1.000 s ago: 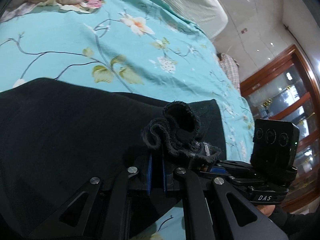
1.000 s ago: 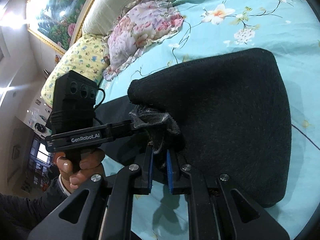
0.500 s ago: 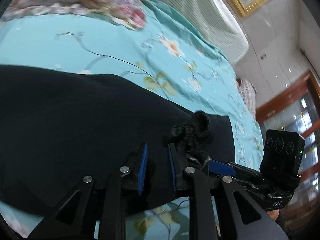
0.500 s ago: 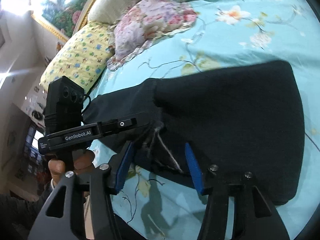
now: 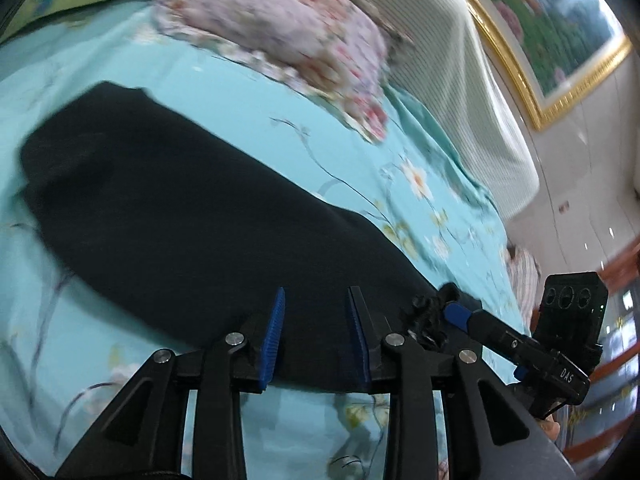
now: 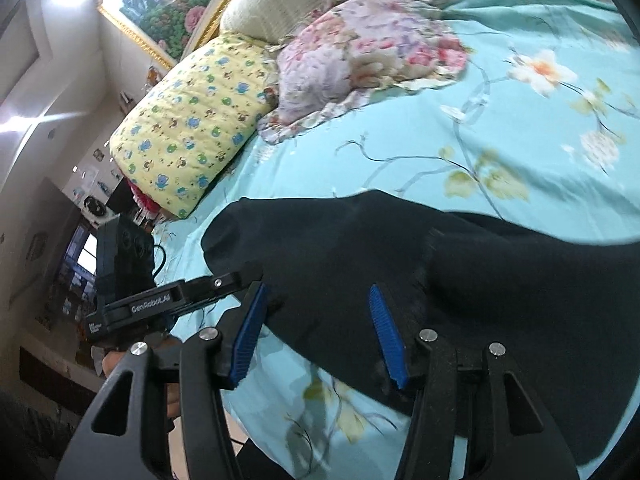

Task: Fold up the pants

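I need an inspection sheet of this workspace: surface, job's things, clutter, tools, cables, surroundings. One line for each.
Surface: bed with a turquoise floral sheet.
Job's things: black pants lie on the sheet, folded over; a frayed end lies near the right tool.
Clutter: floral pillow and yellow quilt at the head of the bed, apart from the pants.
Tools: left tool opening, nothing between its pads; right tool open over the pants' edge, not gripping.
Cables: one thin black cable behind the left tool's camera box.
Surroundings: cream headboard, gold-framed painting, wooden cabinet at the right edge.
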The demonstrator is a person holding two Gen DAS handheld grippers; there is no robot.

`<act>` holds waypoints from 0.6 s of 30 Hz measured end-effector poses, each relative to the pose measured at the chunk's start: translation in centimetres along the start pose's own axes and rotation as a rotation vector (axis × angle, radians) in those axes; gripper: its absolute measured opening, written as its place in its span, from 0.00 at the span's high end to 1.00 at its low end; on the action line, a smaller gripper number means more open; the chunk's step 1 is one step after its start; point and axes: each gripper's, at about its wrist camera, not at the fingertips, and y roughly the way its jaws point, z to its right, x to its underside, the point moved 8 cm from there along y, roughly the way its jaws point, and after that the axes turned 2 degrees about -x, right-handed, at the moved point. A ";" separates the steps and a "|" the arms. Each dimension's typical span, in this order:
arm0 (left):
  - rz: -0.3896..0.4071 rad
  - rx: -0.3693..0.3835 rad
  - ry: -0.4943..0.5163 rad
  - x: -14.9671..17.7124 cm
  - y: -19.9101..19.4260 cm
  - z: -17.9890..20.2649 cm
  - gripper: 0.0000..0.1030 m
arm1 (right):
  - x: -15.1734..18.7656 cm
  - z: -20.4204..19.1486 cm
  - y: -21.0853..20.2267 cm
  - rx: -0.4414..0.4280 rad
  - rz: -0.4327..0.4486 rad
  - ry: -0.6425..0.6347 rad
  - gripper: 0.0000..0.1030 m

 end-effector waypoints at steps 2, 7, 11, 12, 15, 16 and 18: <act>0.024 -0.026 -0.027 -0.2 -1.2 -1.4 0.70 | -0.6 -0.7 0.9 -0.012 -0.011 -0.017 0.47; 0.075 -0.069 -0.109 -0.5 -3.5 -4.2 0.67 | -1.9 -2.6 3.4 -0.035 -0.054 -0.068 0.47; 0.116 -0.114 -0.148 -0.7 -5.2 -6.2 0.61 | -2.7 -3.8 5.3 -0.051 -0.084 -0.101 0.47; 0.126 -0.125 -0.160 -0.7 -5.6 -6.8 0.60 | -2.9 -4.1 5.9 -0.056 -0.092 -0.109 0.47; 0.145 -0.147 -0.201 -0.6 -6.5 -8.4 0.55 | -3.6 -4.9 7.4 -0.065 -0.114 -0.132 0.47; 0.147 -0.149 -0.210 -0.6 -6.6 -8.7 0.55 | -3.8 -5.0 7.8 -0.067 -0.121 -0.139 0.47; 0.150 -0.155 -0.240 -0.6 -6.9 -9.8 0.55 | -4.3 -5.5 8.8 -0.067 -0.135 -0.154 0.47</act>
